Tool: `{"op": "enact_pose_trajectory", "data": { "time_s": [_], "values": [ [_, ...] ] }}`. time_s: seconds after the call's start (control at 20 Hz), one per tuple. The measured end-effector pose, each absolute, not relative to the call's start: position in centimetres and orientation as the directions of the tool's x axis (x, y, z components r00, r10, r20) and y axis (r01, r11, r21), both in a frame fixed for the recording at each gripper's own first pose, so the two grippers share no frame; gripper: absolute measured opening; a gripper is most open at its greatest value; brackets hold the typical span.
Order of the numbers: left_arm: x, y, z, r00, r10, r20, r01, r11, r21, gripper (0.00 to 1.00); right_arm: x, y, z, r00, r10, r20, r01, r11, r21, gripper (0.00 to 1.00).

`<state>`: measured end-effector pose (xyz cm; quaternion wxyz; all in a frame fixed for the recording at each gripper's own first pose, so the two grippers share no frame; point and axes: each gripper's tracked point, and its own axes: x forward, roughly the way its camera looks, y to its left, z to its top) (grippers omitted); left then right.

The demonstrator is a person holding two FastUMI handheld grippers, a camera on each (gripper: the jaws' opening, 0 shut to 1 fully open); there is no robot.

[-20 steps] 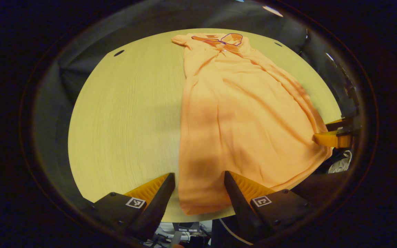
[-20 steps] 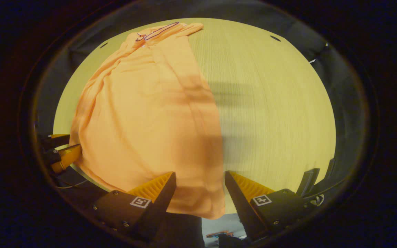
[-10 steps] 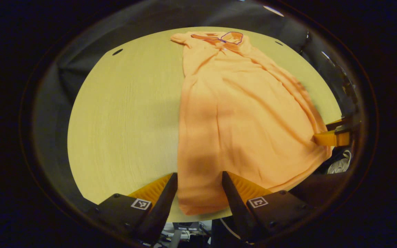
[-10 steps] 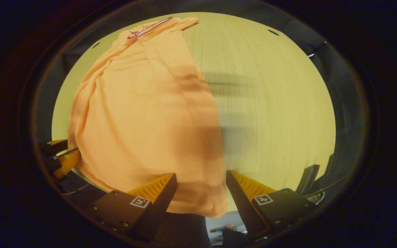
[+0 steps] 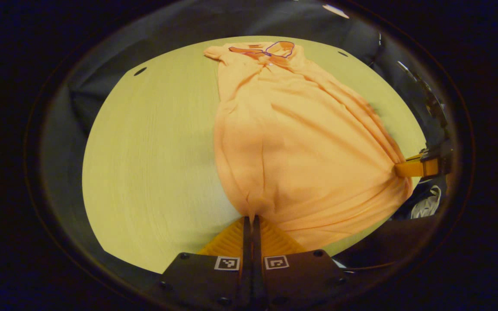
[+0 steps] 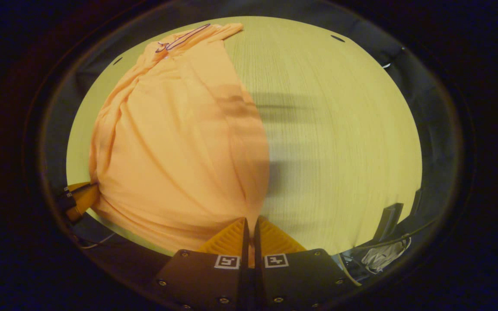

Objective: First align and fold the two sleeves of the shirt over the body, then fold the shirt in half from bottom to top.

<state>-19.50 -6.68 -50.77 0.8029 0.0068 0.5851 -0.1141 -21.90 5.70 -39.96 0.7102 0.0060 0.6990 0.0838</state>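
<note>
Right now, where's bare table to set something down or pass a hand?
Bare table runs left of the shirt in the left gripper view; another wide bare patch lies beyond its other long edge. Crowded at the near hem: left claw and right claw are shut on it.

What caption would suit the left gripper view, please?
Left gripper shut on the orange shirt's hem corner, on a wooden table.
</note>
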Motion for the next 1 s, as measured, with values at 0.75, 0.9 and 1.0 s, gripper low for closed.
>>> {"op": "enact_pose_trajectory", "data": {
  "time_s": [0.75,0.9,1.0],
  "values": [
    [-13.9,-5.9,-47.4,0.394,-0.195,-0.898,0.162,0.977,-0.141,0.06,-16.9,6.8,-36.3,0.093,0.253,-0.963,-0.047,0.967,0.249,0.06],
    [-10.0,-5.5,-45.8,0.445,-0.194,-0.874,0.145,0.979,-0.143,0.06,-13.3,7.2,-34.9,0.146,0.272,-0.951,-0.051,0.962,0.267,0.06],
    [-7.2,-5.1,-44.9,0.479,-0.187,-0.858,0.135,0.981,-0.139,0.07,-10.5,7.6,-34.0,0.177,0.281,-0.943,-0.057,0.960,0.275,0.06]
  ]
}}
